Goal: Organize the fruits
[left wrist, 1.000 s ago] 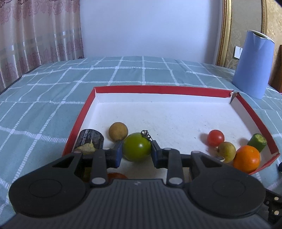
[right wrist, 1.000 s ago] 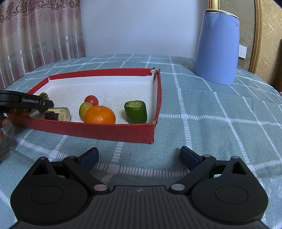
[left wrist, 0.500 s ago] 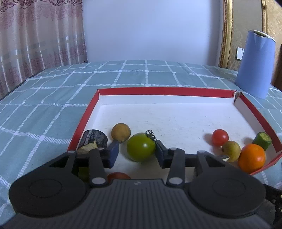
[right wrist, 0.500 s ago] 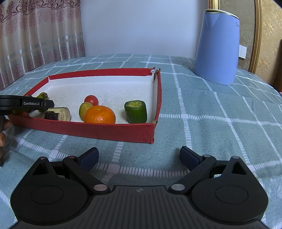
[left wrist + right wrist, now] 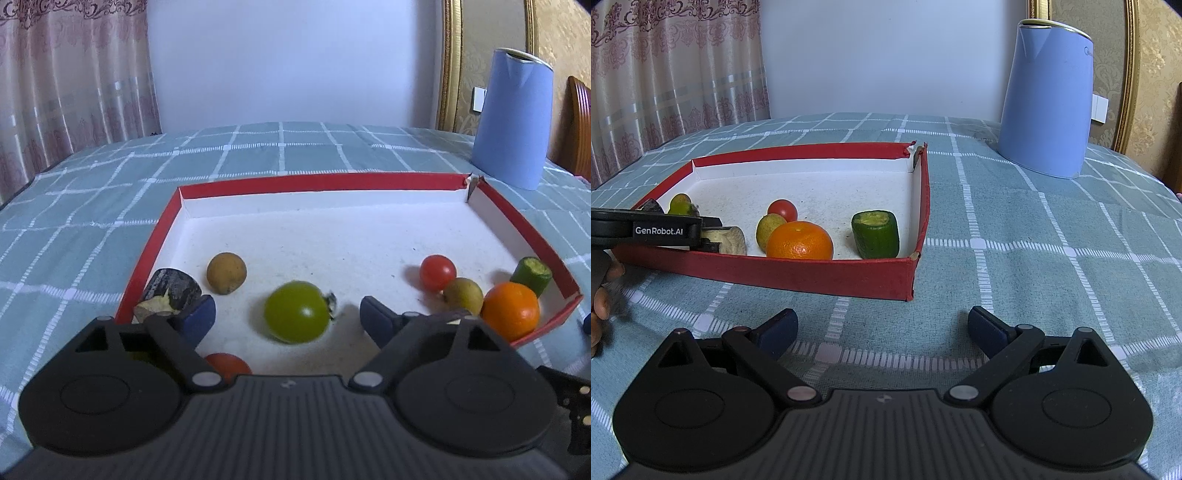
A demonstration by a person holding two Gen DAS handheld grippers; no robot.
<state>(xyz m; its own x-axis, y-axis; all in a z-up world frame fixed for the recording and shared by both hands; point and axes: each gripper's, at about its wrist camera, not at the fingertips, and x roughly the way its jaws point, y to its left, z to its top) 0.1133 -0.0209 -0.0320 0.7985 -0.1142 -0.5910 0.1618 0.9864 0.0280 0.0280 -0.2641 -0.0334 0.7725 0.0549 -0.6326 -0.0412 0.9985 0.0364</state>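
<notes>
A red-rimmed white tray (image 5: 317,181) holds the fruit. My left gripper (image 5: 287,318) is open over its near edge, with the green tomato (image 5: 296,316) blurred and loose between the fingers. Around it lie a tan round fruit (image 5: 226,273), a dark eggplant piece (image 5: 170,295), a red tomato (image 5: 228,364) under the gripper, a red cherry tomato (image 5: 437,272), a yellow-green fruit (image 5: 463,294), an orange (image 5: 510,311) and a cucumber piece (image 5: 531,275). My right gripper (image 5: 882,332) is open and empty above the cloth, in front of the tray (image 5: 798,274).
A blue kettle (image 5: 1046,99) stands on the checked cloth at the far right, also in the left wrist view (image 5: 512,122). A curtain hangs at the left. A hand (image 5: 602,291) holds the left gripper's body (image 5: 646,232) at the tray's left end.
My left gripper opened and let go of the green tomato, which now sits loose on the tray floor. The left gripper also drew back and up a little. The right gripper stayed still.
</notes>
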